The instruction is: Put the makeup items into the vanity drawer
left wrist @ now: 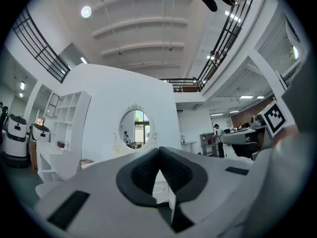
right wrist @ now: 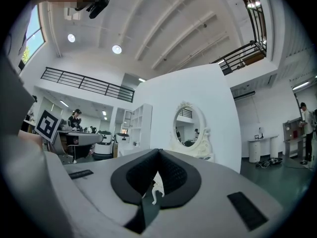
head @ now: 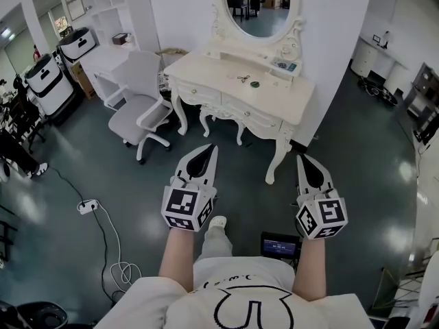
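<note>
The cream vanity table [head: 206, 70] with an oval mirror [head: 260, 2] stands ahead against the wall, and its front drawers [head: 248, 113] are closed. On its top lie a small dark item [head: 243, 79], a round green item [head: 255, 83] and a small box [head: 284, 66]. My left gripper [head: 210, 148] and right gripper [head: 302, 158] hover over the floor short of the table, both shut and empty. The left gripper view shows the left gripper [left wrist: 159, 150] with its jaws meeting in front of the mirror [left wrist: 134, 128]. In the right gripper view the right gripper [right wrist: 159, 151] is likewise shut before the mirror [right wrist: 187, 128].
A white swivel chair [head: 140, 108] stands left of the vanity, with white shelves [head: 103, 12] behind it. Two white machines [head: 48, 81] stand at far left. A power strip [head: 88, 206] with a cable lies on the floor, and a small screen device [head: 280, 245] sits by my legs.
</note>
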`<state>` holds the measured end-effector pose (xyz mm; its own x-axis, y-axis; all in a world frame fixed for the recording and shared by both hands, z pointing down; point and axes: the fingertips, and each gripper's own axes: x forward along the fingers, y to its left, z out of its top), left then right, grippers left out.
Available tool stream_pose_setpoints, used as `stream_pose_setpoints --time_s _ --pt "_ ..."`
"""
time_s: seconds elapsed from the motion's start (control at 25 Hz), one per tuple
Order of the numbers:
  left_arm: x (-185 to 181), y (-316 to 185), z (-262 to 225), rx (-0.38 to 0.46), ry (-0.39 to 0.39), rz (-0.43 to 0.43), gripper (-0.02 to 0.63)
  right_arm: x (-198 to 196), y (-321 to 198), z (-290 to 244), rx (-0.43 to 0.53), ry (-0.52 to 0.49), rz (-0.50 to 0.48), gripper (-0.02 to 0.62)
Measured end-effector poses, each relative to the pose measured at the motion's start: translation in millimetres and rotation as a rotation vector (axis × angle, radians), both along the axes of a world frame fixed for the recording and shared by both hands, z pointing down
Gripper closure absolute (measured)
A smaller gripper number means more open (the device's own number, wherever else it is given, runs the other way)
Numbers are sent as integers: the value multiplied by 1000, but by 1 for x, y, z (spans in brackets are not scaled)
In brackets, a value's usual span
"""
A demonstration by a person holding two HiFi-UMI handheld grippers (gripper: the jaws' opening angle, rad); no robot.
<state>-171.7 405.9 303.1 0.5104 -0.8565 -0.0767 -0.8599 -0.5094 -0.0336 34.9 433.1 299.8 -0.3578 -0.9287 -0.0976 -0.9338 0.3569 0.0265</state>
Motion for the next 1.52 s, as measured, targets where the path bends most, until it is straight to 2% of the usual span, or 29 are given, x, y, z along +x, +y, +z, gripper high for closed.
stream_pose_setpoints --time_s 0.4,1.04,1.28,1.52 --pt "8 -71 14 -30 9 24 578 10 -64 6 -13 -11 41 581" --pt "-13 -267 24 -40 -6 94 580 -20 -236 13 -42 2 109 581" --pt "-15 -327 28 -54 -2 157 580 -28 -292 14 -58 -4 143 581" --pt "-16 -373 41 -93 24 127 580 -22 -326 23 -89 26 183 581"
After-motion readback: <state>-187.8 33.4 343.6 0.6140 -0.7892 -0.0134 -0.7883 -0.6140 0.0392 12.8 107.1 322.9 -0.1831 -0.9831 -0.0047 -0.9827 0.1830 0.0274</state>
